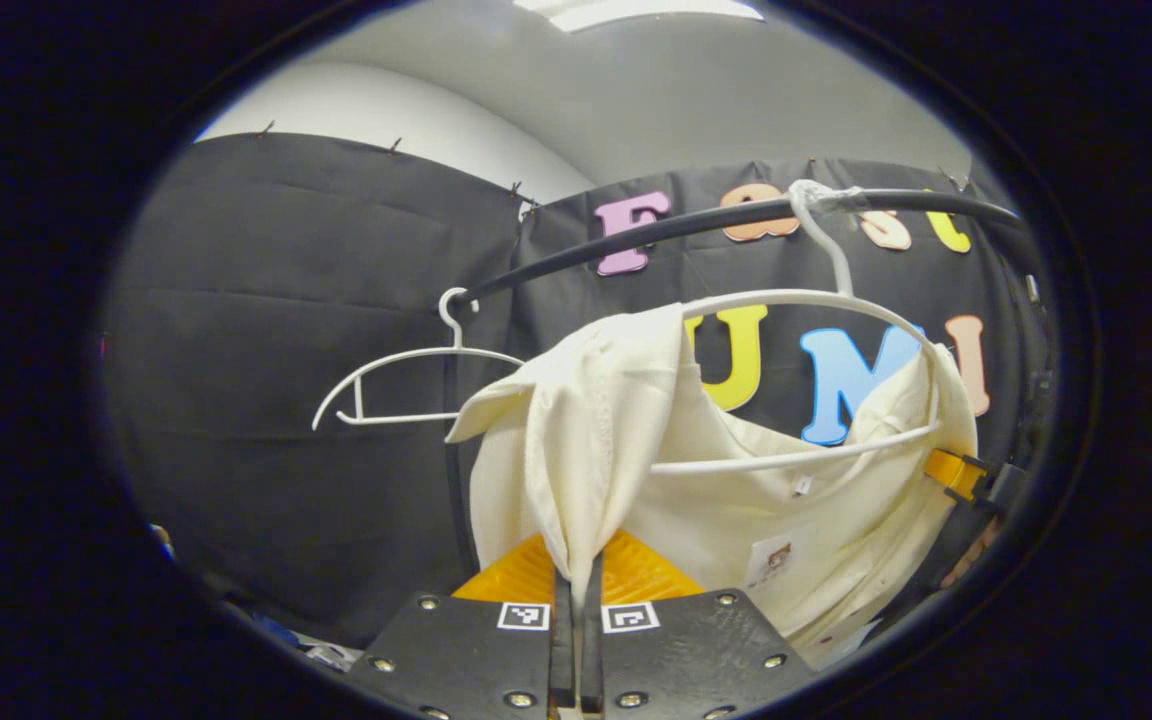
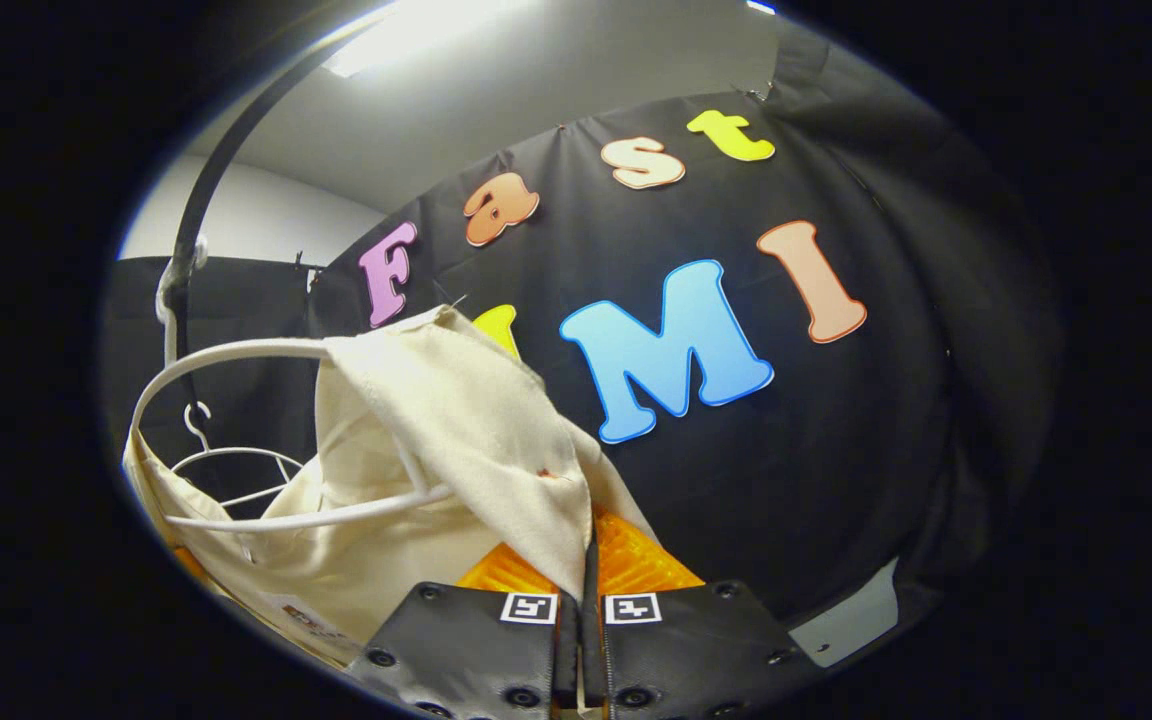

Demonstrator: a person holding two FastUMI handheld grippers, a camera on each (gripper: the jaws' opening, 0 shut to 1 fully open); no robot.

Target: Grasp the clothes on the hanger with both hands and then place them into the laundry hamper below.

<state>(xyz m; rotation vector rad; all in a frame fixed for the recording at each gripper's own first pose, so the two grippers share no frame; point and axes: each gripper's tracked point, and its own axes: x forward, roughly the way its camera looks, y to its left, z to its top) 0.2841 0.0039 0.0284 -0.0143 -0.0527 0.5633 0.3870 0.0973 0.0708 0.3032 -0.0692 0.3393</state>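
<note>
Item: cream shirt (image 1: pixel 576 450), draped on the white hanger (image 1: pixel 806 300) under the black rail (image 1: pixel 696 225). Left tool (image 1: pixel 576 600) and right tool (image 2: pixel 581 590) each pinch a fold, fingers closed. Risk: fabric snagging the hanger, dragging it off or slipping free.

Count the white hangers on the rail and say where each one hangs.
2. One bare hanger hangs at the rail's lower end, left of the cream garment. The other hanger hangs further right, carrying that garment. Others may be hidden outside the views.
</note>
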